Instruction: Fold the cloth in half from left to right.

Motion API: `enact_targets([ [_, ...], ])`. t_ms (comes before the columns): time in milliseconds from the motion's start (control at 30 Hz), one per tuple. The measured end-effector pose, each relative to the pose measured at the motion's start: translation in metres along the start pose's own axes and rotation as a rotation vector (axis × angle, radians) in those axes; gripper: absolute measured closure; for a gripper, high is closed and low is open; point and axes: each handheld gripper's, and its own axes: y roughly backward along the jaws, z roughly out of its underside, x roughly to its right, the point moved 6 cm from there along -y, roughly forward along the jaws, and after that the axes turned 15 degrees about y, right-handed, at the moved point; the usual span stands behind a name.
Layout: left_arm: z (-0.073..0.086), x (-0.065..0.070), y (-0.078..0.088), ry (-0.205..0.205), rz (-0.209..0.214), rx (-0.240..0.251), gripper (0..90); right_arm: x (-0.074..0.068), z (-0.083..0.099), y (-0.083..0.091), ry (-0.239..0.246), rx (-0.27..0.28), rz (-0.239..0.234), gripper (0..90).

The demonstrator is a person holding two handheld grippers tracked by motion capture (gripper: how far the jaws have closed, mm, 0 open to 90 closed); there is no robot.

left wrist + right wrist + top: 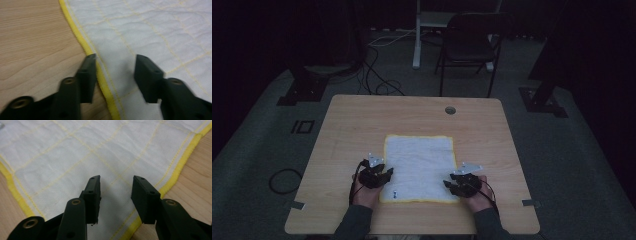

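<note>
A white quilted cloth with a yellow hem lies flat on the wooden table. My left gripper rests at the cloth's left edge near the front. In the left gripper view its jaws stand apart over the yellow hem, with nothing pinched between them. My right gripper sits at the cloth's front right corner. In the right gripper view its jaws stand apart above the white cloth, just inside that corner, gripping nothing.
A small tag lies on the cloth near its front left corner. A round cable hole sits at the table's far side. Beyond the table stand a dark folding chair and cables on the floor.
</note>
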Motion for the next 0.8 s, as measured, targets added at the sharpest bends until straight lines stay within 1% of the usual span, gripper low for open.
enact_targets([
  [33,0.0,-0.001,0.0,-0.01,-0.008,-0.004,63.2,0.0,0.0,0.0,-0.001,0.003,0.001,58.4],
  [67,0.0,-0.001,0.001,-0.002,0.0,-0.007,70.6,0.001,-0.001,0.0,0.007,0.006,0.01,58.2],
  [133,0.0,-0.003,0.002,0.013,0.015,-0.015,79.9,0.002,-0.003,0.001,0.007,0.019,0.02,58.1],
  [200,0.0,-0.006,0.003,0.014,0.026,-0.031,84.7,0.004,-0.005,0.003,0.006,0.038,0.036,58.1],
  [233,0.0,-0.006,0.003,0.014,0.026,-0.031,85.3,0.004,-0.005,0.003,0.006,0.038,0.036,58.1],
  [267,-0.001,-0.009,0.005,0.004,0.023,-0.041,85.6,0.009,-0.008,0.003,0.001,0.049,0.059,58.5],
  [333,-0.001,-0.012,0.006,0.009,0.018,-0.043,85.7,0.014,-0.011,0.001,-0.003,0.055,0.078,59.3],
  [367,-0.001,-0.012,0.006,0.009,0.018,-0.043,85.7,0.014,-0.011,0.001,-0.003,0.055,0.078,59.3],
  [400,-0.002,-0.017,0.007,0.015,0.013,-0.043,85.7,0.02,-0.014,0.0,-0.01,0.055,0.095,60.2],
  [433,-0.002,-0.022,0.009,0.027,0.005,-0.041,85.7,0.022,-0.014,-0.001,-0.012,0.054,0.099,60.3],
  [533,-0.003,-0.028,0.01,0.038,0.0,-0.044,85.6,0.025,-0.014,-0.005,-0.015,0.046,0.112,61.4],
  [600,-0.004,-0.029,0.01,0.047,0.01,-0.041,85.6,0.026,-0.014,-0.006,-0.01,0.042,0.118,62.1],
  [667,-0.004,-0.03,0.01,0.053,0.028,-0.038,85.8,0.027,-0.016,-0.007,-0.008,0.051,0.125,62.9],
  [733,-0.005,-0.032,0.009,0.082,0.057,-0.042,86.2,0.028,-0.018,-0.008,-0.007,0.058,0.127,64.8],
  [767,-0.005,-0.033,0.009,0.09,0.066,-0.042,86.3,0.029,-0.019,-0.009,-0.01,0.062,0.129,66.6],
  [800,-0.006,-0.033,0.01,0.09,0.071,-0.04,86.5,0.029,-0.019,-0.01,-0.012,0.065,0.127,68.5],
])
